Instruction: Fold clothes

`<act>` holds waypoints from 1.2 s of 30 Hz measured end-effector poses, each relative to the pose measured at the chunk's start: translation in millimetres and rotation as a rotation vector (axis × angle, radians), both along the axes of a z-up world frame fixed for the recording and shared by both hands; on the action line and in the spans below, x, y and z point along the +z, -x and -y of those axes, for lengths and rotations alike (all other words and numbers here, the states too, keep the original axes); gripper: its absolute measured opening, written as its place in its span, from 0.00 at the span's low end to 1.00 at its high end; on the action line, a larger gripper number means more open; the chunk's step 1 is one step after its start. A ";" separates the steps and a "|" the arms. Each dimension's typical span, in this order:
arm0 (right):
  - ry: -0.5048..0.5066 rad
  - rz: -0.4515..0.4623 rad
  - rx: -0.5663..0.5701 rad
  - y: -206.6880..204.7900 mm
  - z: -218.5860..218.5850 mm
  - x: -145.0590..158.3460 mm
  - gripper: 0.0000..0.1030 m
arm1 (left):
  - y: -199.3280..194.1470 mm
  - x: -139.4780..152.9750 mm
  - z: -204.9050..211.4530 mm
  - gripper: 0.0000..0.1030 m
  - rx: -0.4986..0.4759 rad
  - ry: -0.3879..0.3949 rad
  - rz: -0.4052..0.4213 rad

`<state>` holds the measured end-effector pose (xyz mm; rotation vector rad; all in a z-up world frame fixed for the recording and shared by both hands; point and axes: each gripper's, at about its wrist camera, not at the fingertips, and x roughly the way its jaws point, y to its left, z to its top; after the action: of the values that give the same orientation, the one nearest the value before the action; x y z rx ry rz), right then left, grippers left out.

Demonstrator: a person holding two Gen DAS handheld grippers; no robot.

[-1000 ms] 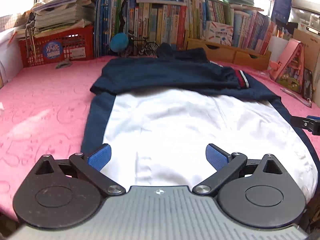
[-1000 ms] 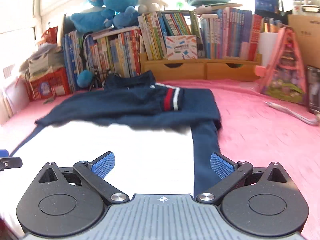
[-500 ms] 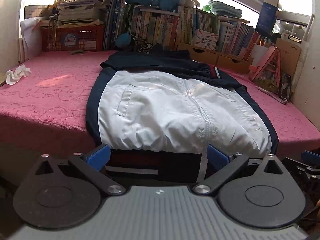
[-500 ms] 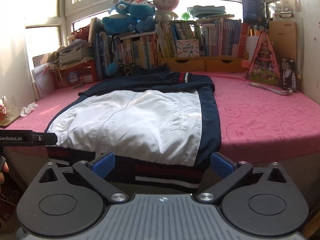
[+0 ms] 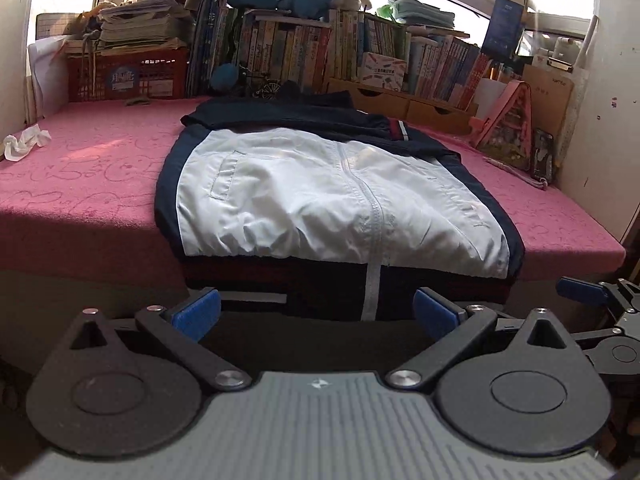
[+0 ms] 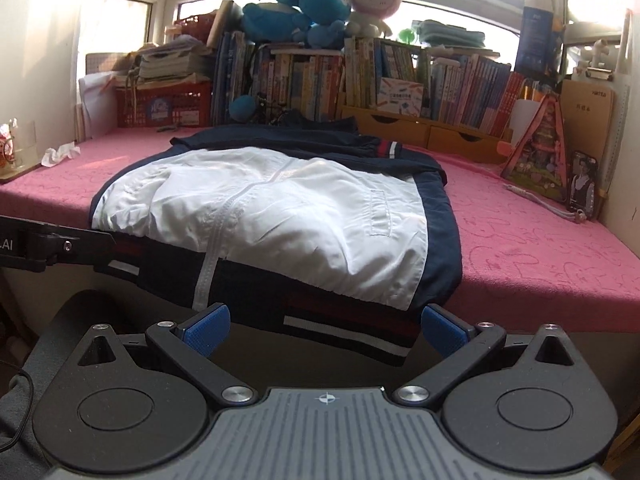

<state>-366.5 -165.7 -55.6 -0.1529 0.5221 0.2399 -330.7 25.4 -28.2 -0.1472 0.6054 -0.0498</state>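
Claws (image 5: 316,314) (image 6: 326,330) wide apart, empty, near jacket (image 5: 320,192)

A home bedroom: pink bed (image 5: 100,184), crowded bookshelf (image 6: 304,80), plush toys (image 6: 312,8).

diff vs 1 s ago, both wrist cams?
Both grippers, left gripper and right gripper, pulled back from over the jacket to below the bed edge, near its hanging hem. Nothing was gripped or released; both stayed open and empty. The jacket looks unmoved, sleeves folded across its top.
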 end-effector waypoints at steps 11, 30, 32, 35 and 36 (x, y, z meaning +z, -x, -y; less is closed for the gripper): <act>0.034 0.001 0.036 2.3 -11.7 -9.0 1.00 | -1.3 -13.1 3.4 1.00 0.010 -0.027 -0.048; 0.040 0.081 0.047 -50.2 43.1 -69.1 1.00 | -10.8 -29.4 -1.8 1.00 0.038 -0.053 -0.107; -0.022 0.038 0.056 -59.7 49.3 -70.5 1.00 | -10.8 -30.4 -1.1 1.00 0.039 -0.057 -0.110; -0.114 -0.025 0.069 -74.1 58.5 -72.7 1.00 | -10.2 -31.1 1.5 1.00 0.033 -0.069 -0.113; -0.145 -0.046 0.074 -78.8 61.6 -73.4 1.00 | -10.0 -31.1 2.3 1.00 0.030 -0.073 -0.112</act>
<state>-287.7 -227.3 -129.0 -0.0258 0.5436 0.3525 -320.7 23.1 -59.3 -0.0889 0.7161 0.0095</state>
